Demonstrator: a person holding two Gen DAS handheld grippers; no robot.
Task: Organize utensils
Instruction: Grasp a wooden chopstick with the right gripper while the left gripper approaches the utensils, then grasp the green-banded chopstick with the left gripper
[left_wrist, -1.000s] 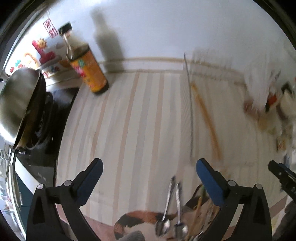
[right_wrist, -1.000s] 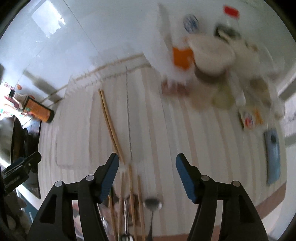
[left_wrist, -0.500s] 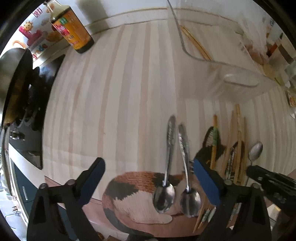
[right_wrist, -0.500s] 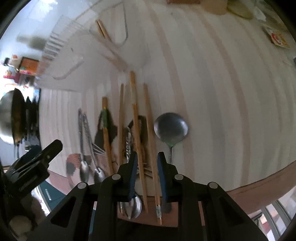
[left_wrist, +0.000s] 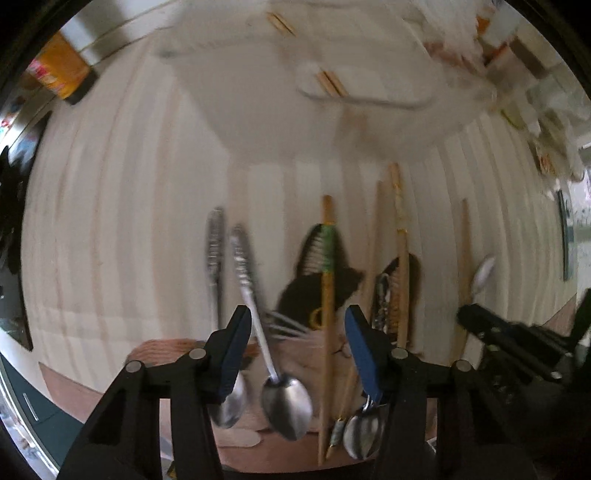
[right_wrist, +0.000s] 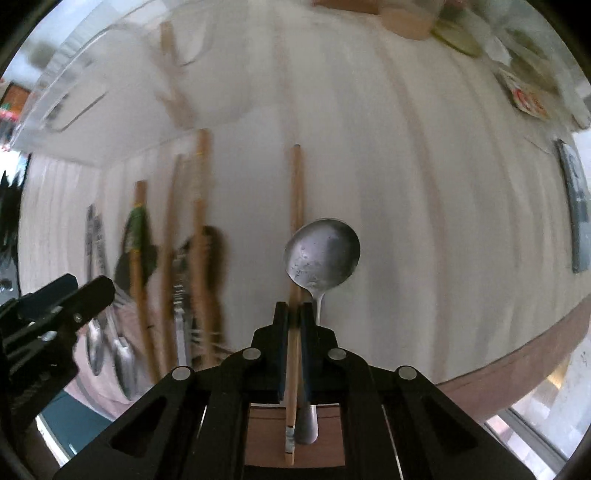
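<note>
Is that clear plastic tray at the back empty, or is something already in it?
Not empty. The clear tray already holds wooden chopsticks, seen through its wall in both wrist views. Blur hides how many, and whether anything else is inside.

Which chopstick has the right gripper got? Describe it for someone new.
On the striped cloth, find the round-bowled metal spoon at the right end of the utensil row. The wooden chopstick lies against its left edge, between the closing right gripper jaws. Other chopsticks lie apart, further left.

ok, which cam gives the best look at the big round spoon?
Right wrist. The round spoon sits centred and sharp, bowl up, just right of the chopstick between the right gripper's closing jaws. Left wrist shows it only as a small blurred sliver at the right edge.
</note>
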